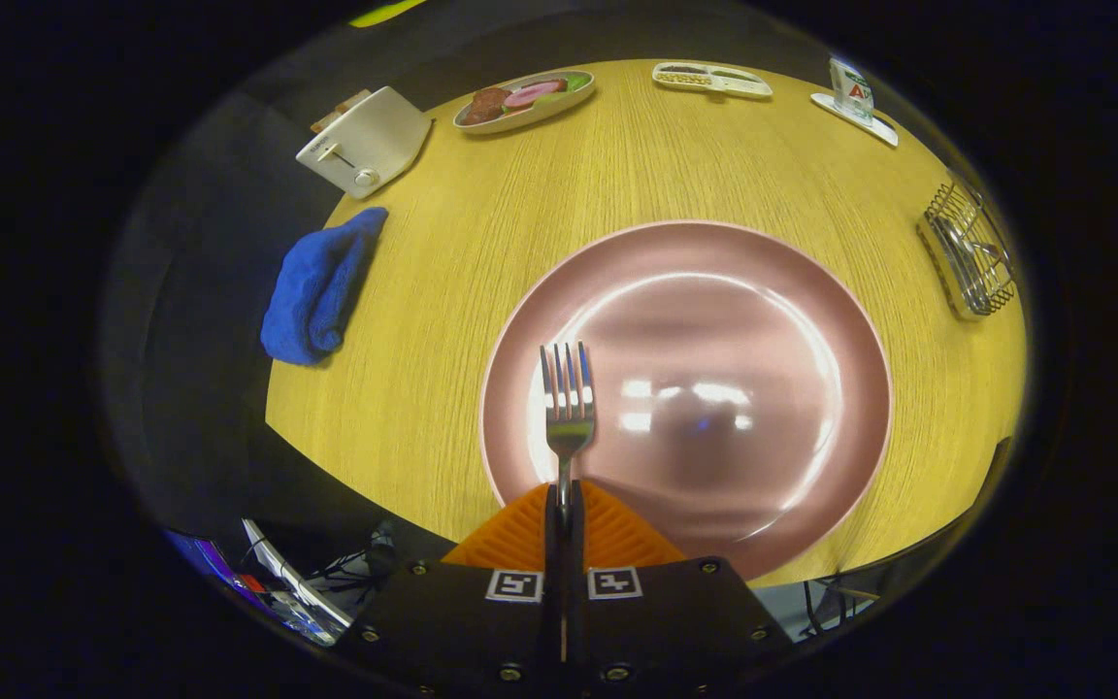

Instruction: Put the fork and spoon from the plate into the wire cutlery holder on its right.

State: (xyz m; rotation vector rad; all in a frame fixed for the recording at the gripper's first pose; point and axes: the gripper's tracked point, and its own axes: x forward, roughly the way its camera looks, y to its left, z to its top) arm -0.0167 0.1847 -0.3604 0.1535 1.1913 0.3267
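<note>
Starting at the far left of the counter, we see a blue cloth bunched up and hanging partly over the edge. Just beyond it stands a white toaster with a lever and a knob on its near face. Next along the far edge, we find an oval dish carrying what look like slices of meat and something green.

In the middle, we look down on a large pink plate, glossy and lit by reflections. Our gripper sits over the plate's near rim with its fingers closed together on the handle of the fork. The fork points straight ahead from the fingertips, its tines over the left part of the plate; whether it is lifted clear or touching the plate we cannot tell.

Farther along the back edge, we see a narrow white tray with dark contents too small to make out, then a small upright card on a white stand.

At the far right, well apart from the plate, sits the wire cutlery holder. We can make out something metallic inside it, likely the spoon, though the view is too distorted there for us to be sure.
</note>
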